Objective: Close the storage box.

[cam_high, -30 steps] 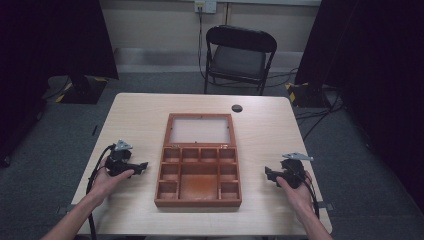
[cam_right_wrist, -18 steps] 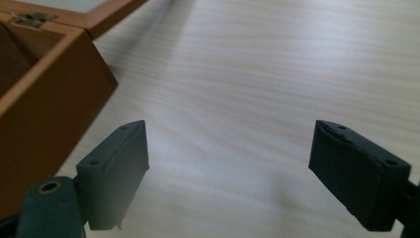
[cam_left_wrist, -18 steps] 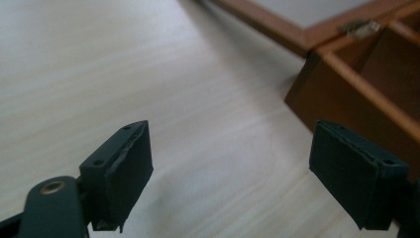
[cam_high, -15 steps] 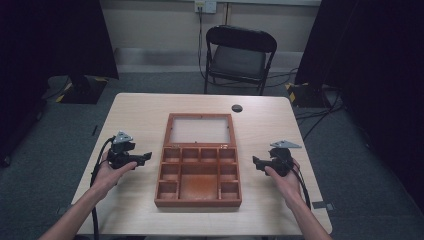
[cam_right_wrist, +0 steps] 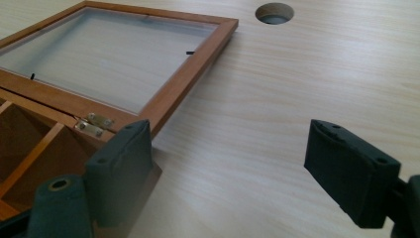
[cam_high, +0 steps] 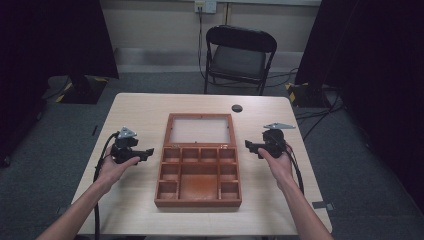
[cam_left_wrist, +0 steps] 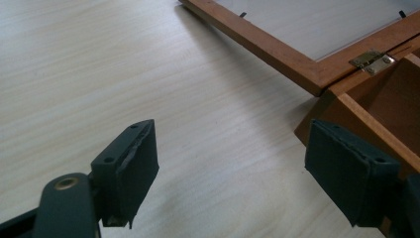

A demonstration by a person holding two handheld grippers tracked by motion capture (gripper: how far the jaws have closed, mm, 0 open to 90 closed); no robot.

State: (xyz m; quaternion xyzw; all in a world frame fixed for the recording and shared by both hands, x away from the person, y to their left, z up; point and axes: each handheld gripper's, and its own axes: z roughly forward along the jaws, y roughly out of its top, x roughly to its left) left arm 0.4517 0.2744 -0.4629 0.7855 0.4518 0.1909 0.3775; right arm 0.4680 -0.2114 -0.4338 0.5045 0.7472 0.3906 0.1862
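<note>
An open wooden box (cam_high: 159, 181) with several compartments lies mid-table, its clear-panelled lid (cam_high: 200, 131) folded flat behind it. My left gripper (cam_high: 146, 152) hovers just left of the box, pointing at it. Its jaws are open, have just been closing a little, and hold nothing. In the left gripper view the left gripper (cam_left_wrist: 233, 148) faces the box's hinged corner (cam_left_wrist: 369, 116) and the lid frame (cam_left_wrist: 277, 49). My right gripper (cam_high: 248, 145) is open and empty just right of the box. In the right gripper view the right gripper (cam_right_wrist: 228, 144) frames bare table beside the brass hinge (cam_right_wrist: 94, 124).
A round cable hole (cam_high: 237, 108) sits in the table (cam_high: 135, 110) behind the lid, also seen as the cable hole (cam_right_wrist: 274, 12) in the right gripper view. A black folding chair (cam_high: 240, 55) stands beyond the far edge. Cables trail from both grippers toward the near edge.
The right hand has lifted and moved forward and inward toward the box's right side. The left hand has moved slightly forward and up. The box has not moved.
</note>
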